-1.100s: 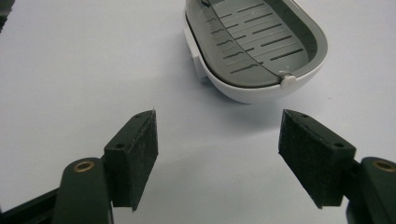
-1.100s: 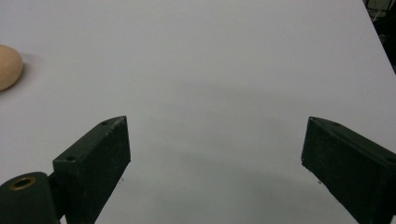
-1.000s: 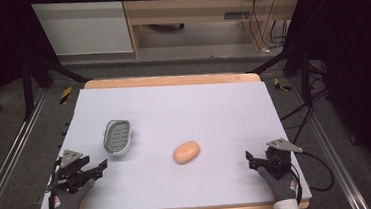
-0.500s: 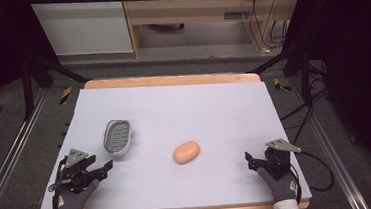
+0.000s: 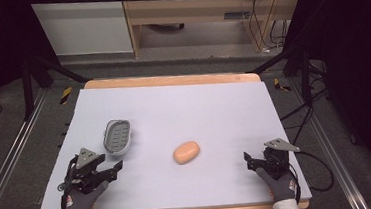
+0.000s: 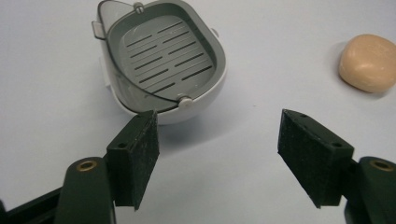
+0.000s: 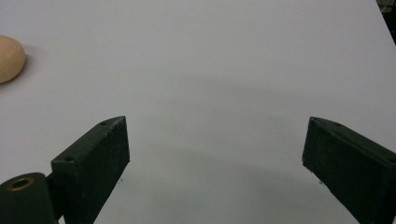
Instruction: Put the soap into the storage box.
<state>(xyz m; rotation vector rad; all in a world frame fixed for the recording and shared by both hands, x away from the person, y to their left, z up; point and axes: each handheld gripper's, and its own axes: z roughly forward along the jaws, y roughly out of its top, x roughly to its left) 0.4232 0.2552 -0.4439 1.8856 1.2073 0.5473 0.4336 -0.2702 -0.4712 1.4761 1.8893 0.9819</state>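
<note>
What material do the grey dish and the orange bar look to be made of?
The soap dish looks like moulded plastic: a matte grey slotted insert sits in a glossier white shell, with smooth rounded edges. The orange bar seems to be soap: an opaque, waxy, rounded block without label or seam, though the look alone cannot settle it. Neither touches the open left tongs.

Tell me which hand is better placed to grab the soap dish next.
Left. The left gripper sits just below the soap dish, fingers open toward it. The right gripper is across the table, beyond the soap bar.
</note>
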